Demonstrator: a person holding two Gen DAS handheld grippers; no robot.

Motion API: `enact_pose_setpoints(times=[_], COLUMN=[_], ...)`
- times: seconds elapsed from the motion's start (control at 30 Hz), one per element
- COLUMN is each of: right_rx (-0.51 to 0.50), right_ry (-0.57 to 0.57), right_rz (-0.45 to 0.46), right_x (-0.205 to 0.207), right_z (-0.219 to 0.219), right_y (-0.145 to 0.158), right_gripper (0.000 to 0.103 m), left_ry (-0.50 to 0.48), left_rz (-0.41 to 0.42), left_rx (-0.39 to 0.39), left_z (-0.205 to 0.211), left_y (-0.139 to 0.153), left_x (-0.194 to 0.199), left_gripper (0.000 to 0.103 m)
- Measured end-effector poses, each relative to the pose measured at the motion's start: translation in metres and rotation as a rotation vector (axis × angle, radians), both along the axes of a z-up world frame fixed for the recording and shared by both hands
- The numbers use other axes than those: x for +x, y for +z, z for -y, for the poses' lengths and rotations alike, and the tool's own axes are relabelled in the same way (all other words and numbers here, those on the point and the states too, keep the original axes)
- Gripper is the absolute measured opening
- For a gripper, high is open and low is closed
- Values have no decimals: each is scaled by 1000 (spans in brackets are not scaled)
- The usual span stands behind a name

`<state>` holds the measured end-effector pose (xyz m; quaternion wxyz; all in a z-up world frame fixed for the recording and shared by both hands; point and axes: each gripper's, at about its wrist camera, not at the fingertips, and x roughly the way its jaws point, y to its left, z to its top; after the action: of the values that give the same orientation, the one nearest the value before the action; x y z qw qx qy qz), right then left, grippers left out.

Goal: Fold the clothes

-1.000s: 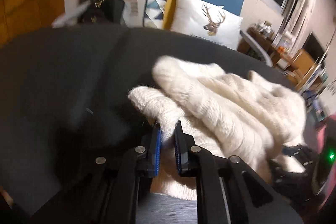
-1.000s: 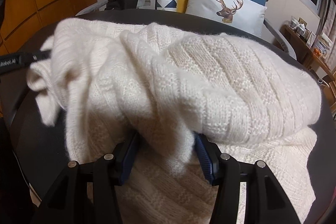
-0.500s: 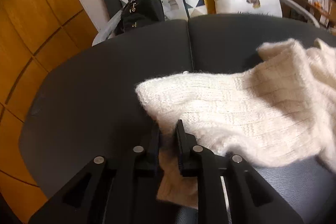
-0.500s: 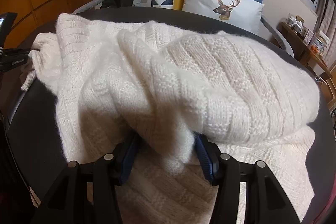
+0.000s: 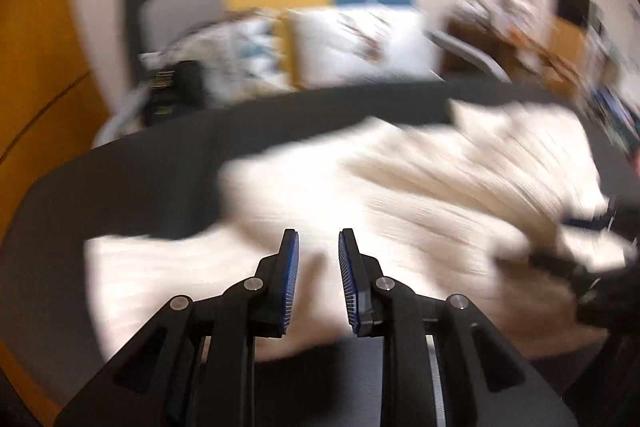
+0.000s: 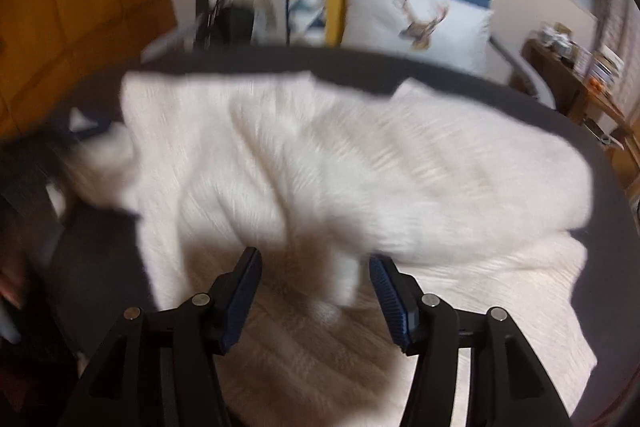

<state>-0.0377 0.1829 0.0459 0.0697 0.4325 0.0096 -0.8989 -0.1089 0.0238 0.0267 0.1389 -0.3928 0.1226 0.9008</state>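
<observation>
Left gripper [image 5: 318, 247] jaws are opening, gripping nothing; right gripper [image 6: 316, 267] wide around a sweater [image 6: 360, 167] bunch. Risk: fold slumps.

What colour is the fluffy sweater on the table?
Creamy white; the sweater shows best in the right wrist view.

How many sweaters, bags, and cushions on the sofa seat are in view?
Sweater: 1
Bag: 1
Cushions: 2
Total: 4
</observation>
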Motion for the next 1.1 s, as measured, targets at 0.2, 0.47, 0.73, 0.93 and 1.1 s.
enact_pose_setpoints(times=[0.2, 0.47, 0.73, 0.93, 1.1], right_rx=[34, 54, 18, 26, 18], right_ry=[-65, -66, -35, 34, 54], right_rz=[-2, 221, 258, 246, 196], right_x=[26, 17, 15, 18, 10], right_z=[-38, -44, -14, 23, 50], right_y=[26, -30, -31, -34, -38], right_gripper=[57, 60, 60, 60, 62], left_ry=[35, -54, 4, 49, 123], left_rz=[70, 43, 116, 137, 112], left_rx=[-90, -177, -109, -115, -7], left_z=[-20, -12, 20, 23, 27], left_y=[-37, -42, -45, -40, -13], left_x=[-23, -40, -80, -84, -60], left_gripper=[25, 29, 72, 77, 76])
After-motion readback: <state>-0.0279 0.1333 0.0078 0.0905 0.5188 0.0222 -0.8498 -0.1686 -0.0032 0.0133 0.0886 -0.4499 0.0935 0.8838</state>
